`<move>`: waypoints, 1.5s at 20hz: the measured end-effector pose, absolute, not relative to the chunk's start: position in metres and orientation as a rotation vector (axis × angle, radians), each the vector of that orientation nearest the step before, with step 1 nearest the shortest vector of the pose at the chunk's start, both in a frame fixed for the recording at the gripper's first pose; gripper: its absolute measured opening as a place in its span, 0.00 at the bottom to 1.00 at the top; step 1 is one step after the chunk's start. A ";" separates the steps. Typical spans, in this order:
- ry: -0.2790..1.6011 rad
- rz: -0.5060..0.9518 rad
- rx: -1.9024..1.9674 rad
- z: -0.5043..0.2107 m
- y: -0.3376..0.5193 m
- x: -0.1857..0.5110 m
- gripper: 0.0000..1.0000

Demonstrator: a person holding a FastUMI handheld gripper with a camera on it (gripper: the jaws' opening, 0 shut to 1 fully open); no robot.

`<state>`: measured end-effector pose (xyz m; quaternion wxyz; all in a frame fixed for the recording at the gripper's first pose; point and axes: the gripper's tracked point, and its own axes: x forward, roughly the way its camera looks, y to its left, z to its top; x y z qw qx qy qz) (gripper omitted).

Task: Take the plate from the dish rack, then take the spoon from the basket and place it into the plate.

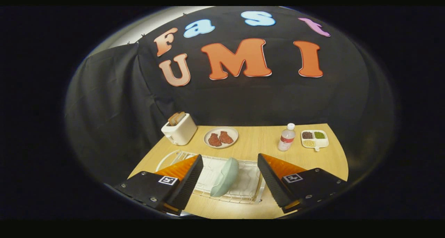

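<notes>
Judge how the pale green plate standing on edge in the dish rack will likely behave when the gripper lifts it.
The plate looks rigid, so it should keep its shape. Its smooth, rounded surface may slip between the fingers. Standing on edge in the rack, it may tip if nudged. The gripper is open around it.

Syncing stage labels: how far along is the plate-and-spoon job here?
Done: nothing. The pale green plate stands on edge in the white dish rack.
In hand: the gripper hovers with jaws open either side of the plate, not touching.
Left: grasp and lift the plate, set it down, then fetch the spoon.
</notes>
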<state>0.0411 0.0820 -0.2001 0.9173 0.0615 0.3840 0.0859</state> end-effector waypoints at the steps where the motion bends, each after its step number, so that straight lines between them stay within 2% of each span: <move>1: 0.832 0.177 0.121 -0.211 0.085 0.040 0.93; 5: 0.975 0.182 0.081 -0.251 0.092 0.034 0.91; 16: 1.305 0.123 0.009 -0.343 0.111 0.020 0.68; 19: 1.357 0.087 0.022 -0.358 0.116 0.017 0.60; 22: 1.405 0.043 0.036 -0.373 0.119 0.007 0.47; 30: 1.429 -0.088 0.018 -0.377 0.119 0.001 0.36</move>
